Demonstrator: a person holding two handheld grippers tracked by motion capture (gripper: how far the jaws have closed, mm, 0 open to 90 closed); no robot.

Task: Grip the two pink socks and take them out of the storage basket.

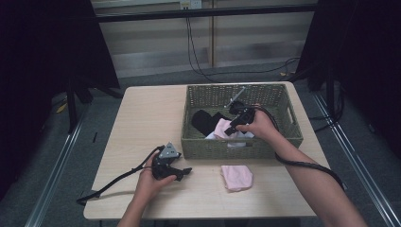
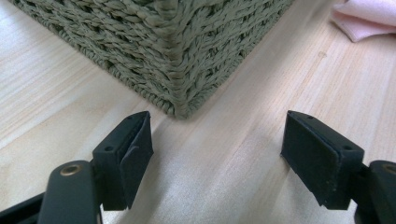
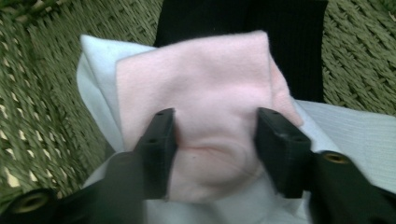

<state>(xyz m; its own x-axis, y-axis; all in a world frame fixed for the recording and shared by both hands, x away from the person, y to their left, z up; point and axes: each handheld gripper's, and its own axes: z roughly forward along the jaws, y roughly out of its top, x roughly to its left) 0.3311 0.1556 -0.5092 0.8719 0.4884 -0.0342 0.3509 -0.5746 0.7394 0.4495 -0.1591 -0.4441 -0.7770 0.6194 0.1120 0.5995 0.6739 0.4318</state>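
So I'm fishing socks out of the basket [image 1: 198, 146] and the right tongs [image 3: 212, 135] are down inside it, jaws partly apart and pressed into a pink sock [image 3: 201, 88] from either side. The fabric is bunching up between them, so I'd say they're mid-squeeze and I can't call it a firm hold yet. My tip for this bit: bite the pink layer alone. It's sitting right on top of a pale blue sock [image 3: 95, 79], with a black sock [image 3: 280, 32] behind it toward the far wall of the basket, and if the jaws dig too deep the blue one probably comes along. Pinch the raised fold, close fully, then lift straight up over the basket's front wall.

In the high view, that pink sock lies near the front of the basket, about the middle, right under my right hand [image 1: 257, 125]. Another pink sock [image 1: 237, 177] is already on the table just outside the basket's front wall. The left tongs [image 2: 217, 158] are wide apart and holding nothing, parked off the basket's front left corner.
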